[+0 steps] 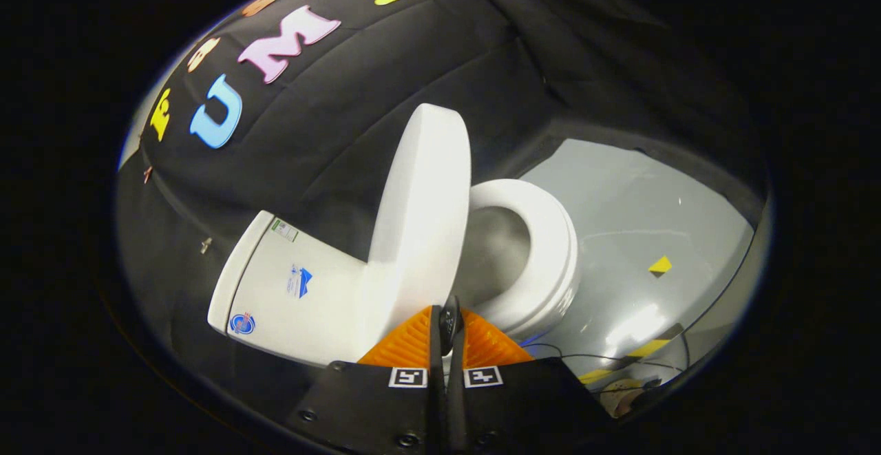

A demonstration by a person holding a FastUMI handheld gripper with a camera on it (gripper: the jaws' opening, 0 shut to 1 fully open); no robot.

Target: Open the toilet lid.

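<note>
The gripper (pixel 447 317) had its fingers pressed together with nothing between them, their tips at the lower edge of the toilet lid (pixel 421 214). The lid stood raised, leaning toward the tank (pixel 289 286) at ten o'clock. The seat (pixel 550 248) lay at one o'clock (bowl open), grey floor (pixel 640 221) beyond.

Just ahead of the claw (pixel 447 321), fingers nearly together: raised white oval plastic toilet lid (pixel 421 217), upright. White ceramic tank (pixel 285 283) behind lid, left of claw. White ring seat (pixel 550 248) on bowl, right of lid. Glossy grey floor (pixel 654 214) beyond, right.
</note>
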